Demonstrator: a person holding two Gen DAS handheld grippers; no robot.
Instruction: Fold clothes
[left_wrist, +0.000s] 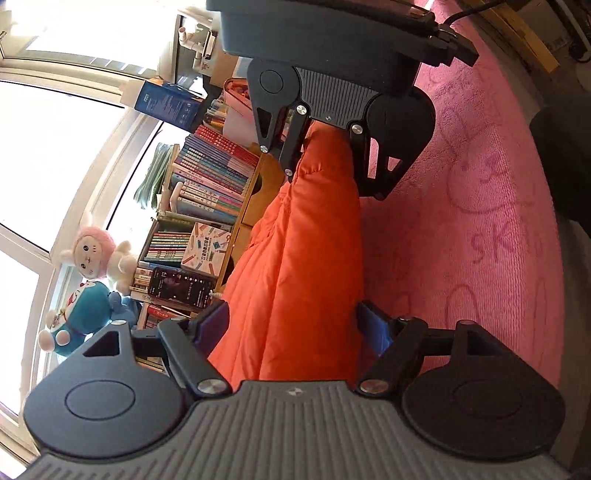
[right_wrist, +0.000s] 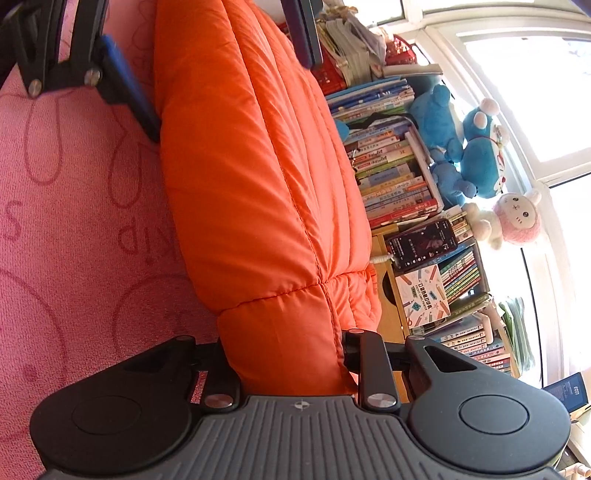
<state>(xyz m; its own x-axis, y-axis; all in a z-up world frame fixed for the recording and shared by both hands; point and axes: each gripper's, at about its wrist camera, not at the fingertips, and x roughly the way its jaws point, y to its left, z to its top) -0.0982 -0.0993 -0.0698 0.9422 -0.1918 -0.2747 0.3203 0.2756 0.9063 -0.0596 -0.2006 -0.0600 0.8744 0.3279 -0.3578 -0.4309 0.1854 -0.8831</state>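
Between both grippers' fingers (left_wrist: 214, 325) lies the orange quilted garment (left_wrist: 295, 258).

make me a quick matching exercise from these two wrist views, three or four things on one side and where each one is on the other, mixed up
Things:
1. orange padded garment
2. phone
3. pink plush toy
4. pink blanket

Places:
A. by the window
B. leaning on the stacked books
C. spread under the garment
D. between the fingers of both claws

Pairs: 1-D, 2-B, 3-A, 4-C
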